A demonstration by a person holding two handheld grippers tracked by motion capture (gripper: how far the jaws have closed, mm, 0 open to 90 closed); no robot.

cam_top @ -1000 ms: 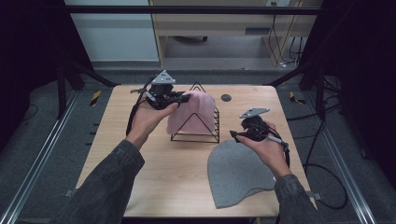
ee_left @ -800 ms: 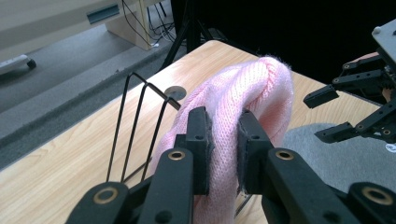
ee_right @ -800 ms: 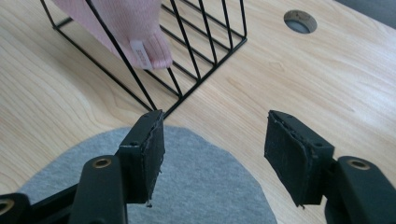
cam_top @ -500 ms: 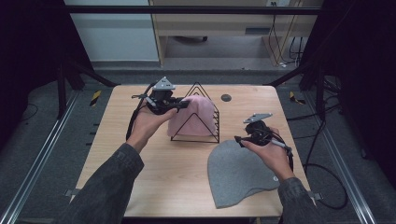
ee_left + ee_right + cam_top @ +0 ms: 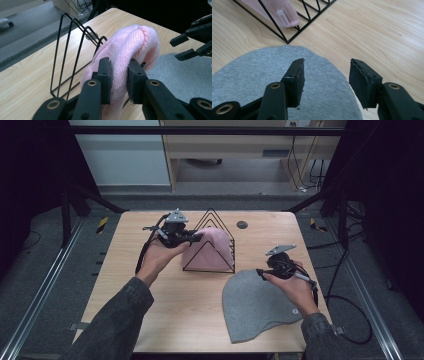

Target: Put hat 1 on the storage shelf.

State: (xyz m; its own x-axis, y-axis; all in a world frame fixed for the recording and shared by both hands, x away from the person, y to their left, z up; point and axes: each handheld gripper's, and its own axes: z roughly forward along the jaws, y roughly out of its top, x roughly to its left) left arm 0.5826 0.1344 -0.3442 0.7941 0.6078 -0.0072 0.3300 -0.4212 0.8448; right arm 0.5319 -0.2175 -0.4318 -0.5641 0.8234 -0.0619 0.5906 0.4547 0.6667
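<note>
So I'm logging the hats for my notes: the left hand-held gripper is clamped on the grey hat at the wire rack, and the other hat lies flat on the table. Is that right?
Not quite: the colour is wrong. The left hand-held gripper is clamped on the pink hat at the wire rack, as the left gripper view shows. The grey hat is the one lying flat on the table.

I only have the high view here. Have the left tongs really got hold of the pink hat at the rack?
Observer: Yes. In the left gripper view both pads of the left tongs press into the pink hat.
Operator: And the right tongs?
Observer: The right tongs stand open above the grey hat. Their jaws have just been closing, with nothing between them.
Operator: Anything on the pink hat's edge?
Observer: The right gripper view shows a small label there, between the wires of the wire rack.
</note>
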